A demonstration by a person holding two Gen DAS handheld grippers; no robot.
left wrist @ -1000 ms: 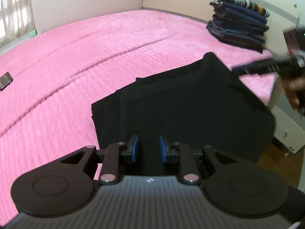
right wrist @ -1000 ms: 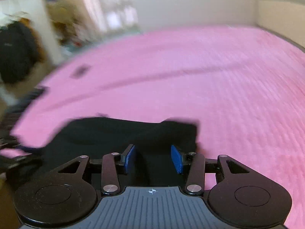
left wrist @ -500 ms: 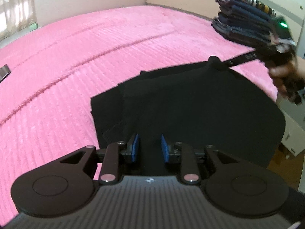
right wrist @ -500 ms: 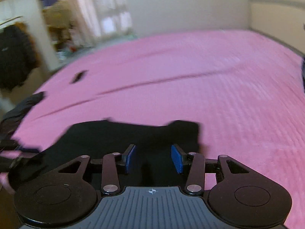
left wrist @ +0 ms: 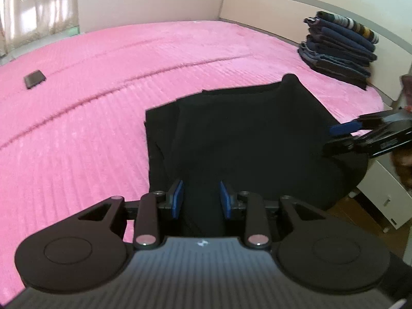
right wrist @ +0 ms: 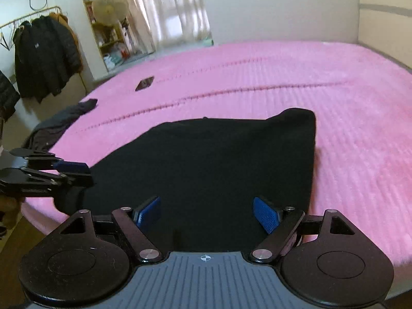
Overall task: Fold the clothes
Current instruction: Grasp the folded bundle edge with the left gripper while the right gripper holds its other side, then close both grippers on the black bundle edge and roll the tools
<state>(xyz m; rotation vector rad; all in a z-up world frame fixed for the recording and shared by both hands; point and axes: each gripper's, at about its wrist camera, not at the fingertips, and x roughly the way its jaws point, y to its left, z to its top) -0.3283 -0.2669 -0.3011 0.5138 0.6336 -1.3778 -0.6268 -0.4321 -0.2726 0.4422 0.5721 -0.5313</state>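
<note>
— Left wrist view: where was the black garment [left wrist: 247,139] just then?

— Flat on the pink bed [left wrist: 103,97], folded near the close edge, one corner poking up toward the stack of folded clothes [left wrist: 340,51] by the headboard. A second before, the right claw [left wrist: 337,136] had that far corner pinched and lifted; this time the corner lay loose and the claw had drawn back to the garment's right edge.

— So the right claw let go?

— Yes. From its own camera the right claw [right wrist: 207,213] had its jaws opening wide, blue pads well apart with nothing pressed between them, only cloth lying beneath. Half a second earlier those pads stood much nearer each other.

— And the left claw [left wrist: 200,200]?

— Over the garment's near hem, jaws narrow but opening a little, wider than a second before. Black cloth showed in the gap, yet the pads did not press on it.

— Anything else changed?

— The small dark object [left wrist: 34,78] on the far side of the bed stayed put. The dark grey cloth [right wrist: 59,123] hung over the bed's corner.
</note>
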